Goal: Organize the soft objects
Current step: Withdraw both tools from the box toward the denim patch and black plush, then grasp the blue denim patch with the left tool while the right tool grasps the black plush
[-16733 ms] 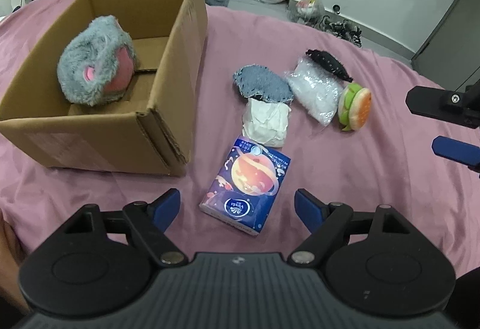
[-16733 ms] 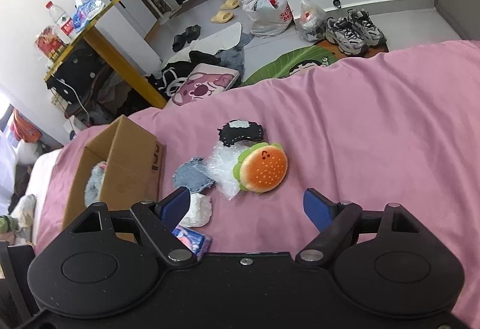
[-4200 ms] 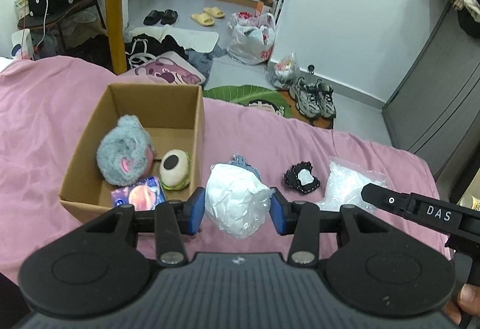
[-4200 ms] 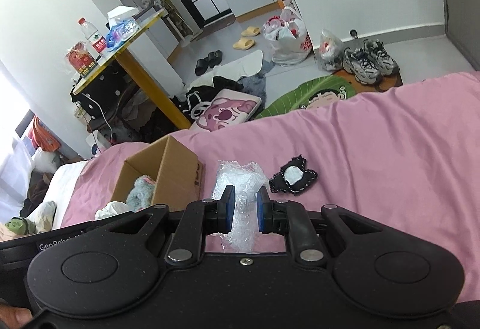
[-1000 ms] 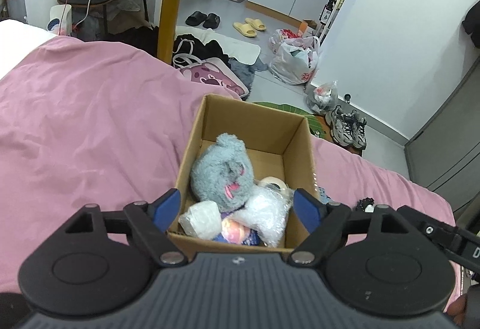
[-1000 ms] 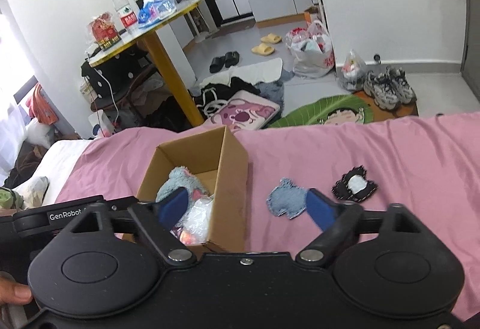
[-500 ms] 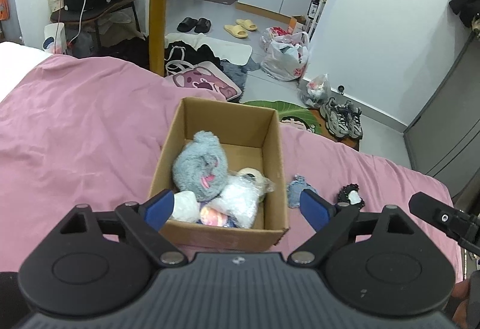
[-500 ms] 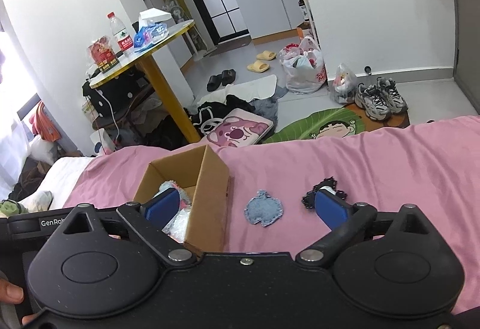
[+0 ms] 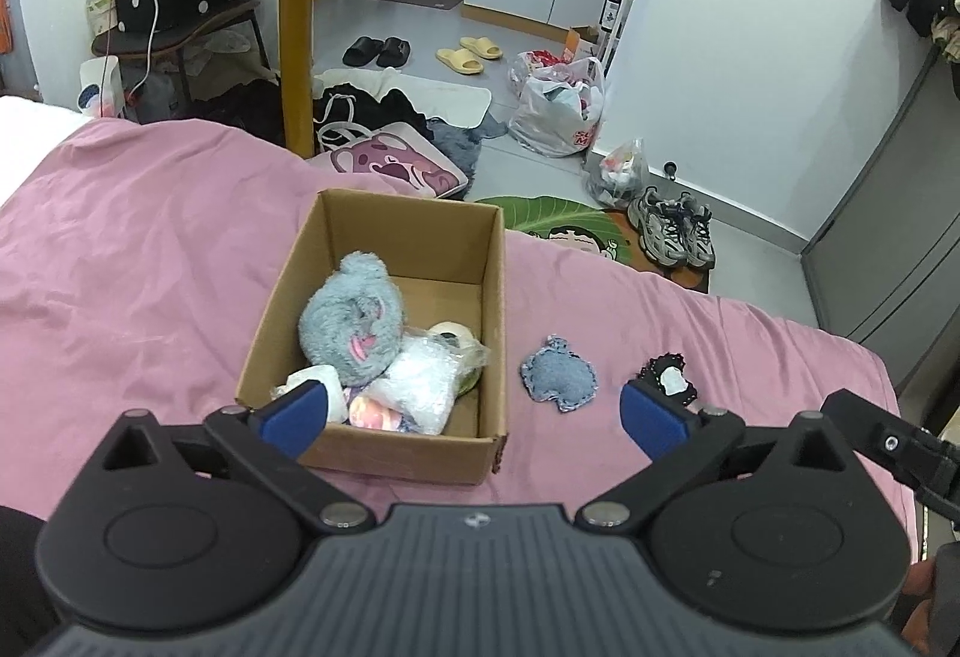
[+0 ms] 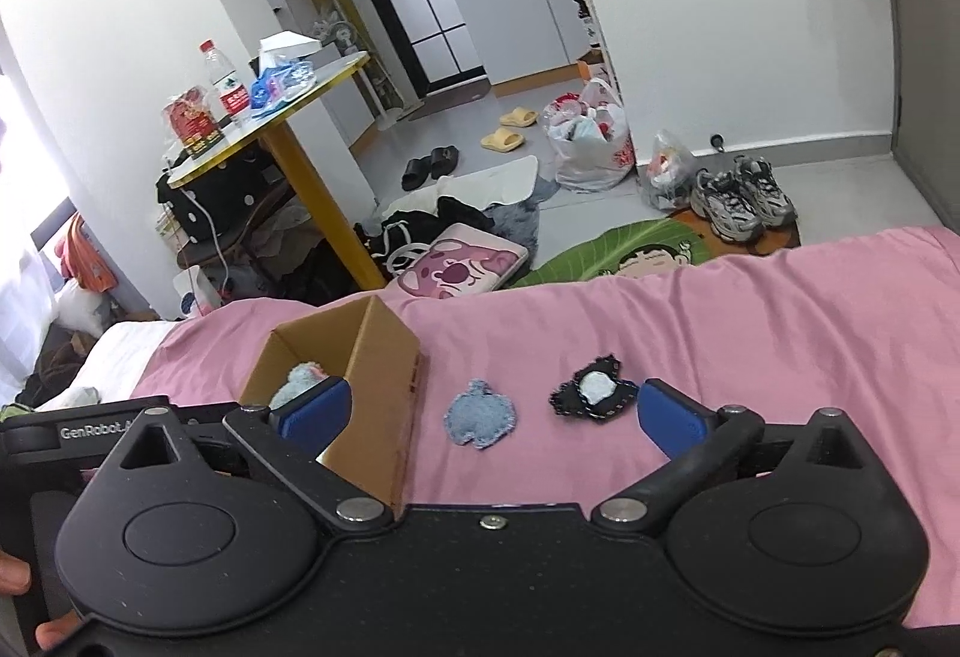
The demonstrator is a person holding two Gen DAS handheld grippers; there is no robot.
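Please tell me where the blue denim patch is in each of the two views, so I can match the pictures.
Left wrist view: the blue denim patch lies on the pink bedcover, right of centre, just right of the cardboard box.
Right wrist view: the patch lies near the centre, again right of the box.
Shared landmark: the cardboard box.

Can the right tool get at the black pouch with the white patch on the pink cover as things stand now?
Probably yes. The black pouch lies flat on the pink cover, apart from the blue denim pouch, with nothing on top. The right tool is open and empty, pointing down toward it.
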